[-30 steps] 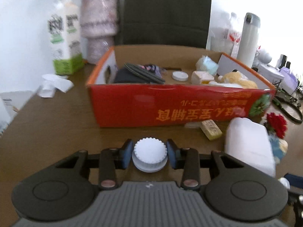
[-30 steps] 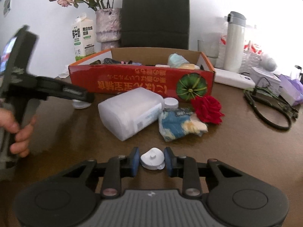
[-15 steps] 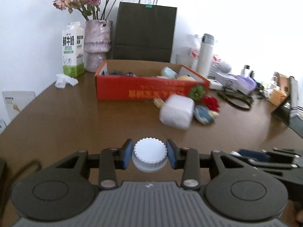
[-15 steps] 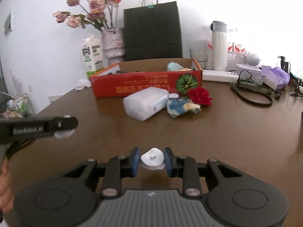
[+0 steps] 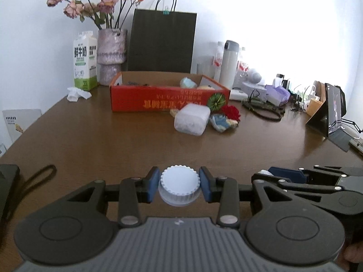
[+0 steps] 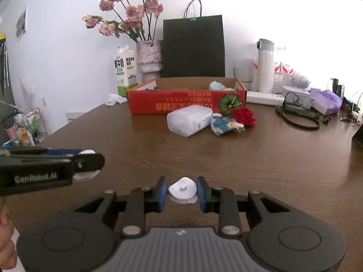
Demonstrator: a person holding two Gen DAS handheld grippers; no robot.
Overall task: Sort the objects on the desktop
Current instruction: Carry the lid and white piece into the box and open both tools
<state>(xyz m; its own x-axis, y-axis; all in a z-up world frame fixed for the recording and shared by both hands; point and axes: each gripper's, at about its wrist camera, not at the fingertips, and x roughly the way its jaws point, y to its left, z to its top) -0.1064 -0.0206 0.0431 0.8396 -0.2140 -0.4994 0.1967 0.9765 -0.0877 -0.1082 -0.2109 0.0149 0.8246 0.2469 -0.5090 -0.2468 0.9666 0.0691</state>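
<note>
My left gripper (image 5: 179, 187) is shut on a white ribbed bottle cap (image 5: 179, 184), held over the near part of the brown table (image 5: 113, 140). My right gripper (image 6: 182, 192) is shut on a small white plug-like cap (image 6: 182, 188). Each gripper shows side-on in the other's view, the right gripper (image 5: 270, 174) at the lower right and the left gripper (image 6: 87, 162) at the left. Far ahead stands the open red cardboard box (image 5: 168, 99) with several items inside. In front of it lie a translucent plastic container (image 5: 192, 119), a crumpled blue packet (image 5: 221, 122) and a red fabric flower (image 5: 231, 112).
Behind the box stand a milk carton (image 5: 85, 61), a vase of dried roses (image 5: 112, 61), a black paper bag (image 5: 162, 40) and a white thermos (image 5: 229, 64). Cables, tissues and a tablet (image 5: 333, 111) crowd the right side. A black strap (image 5: 40, 174) lies at the near left.
Both grippers have drawn back from the red box toward the near table edge, each still gripping its cap. The box and the items by it now look much farther away.
</note>
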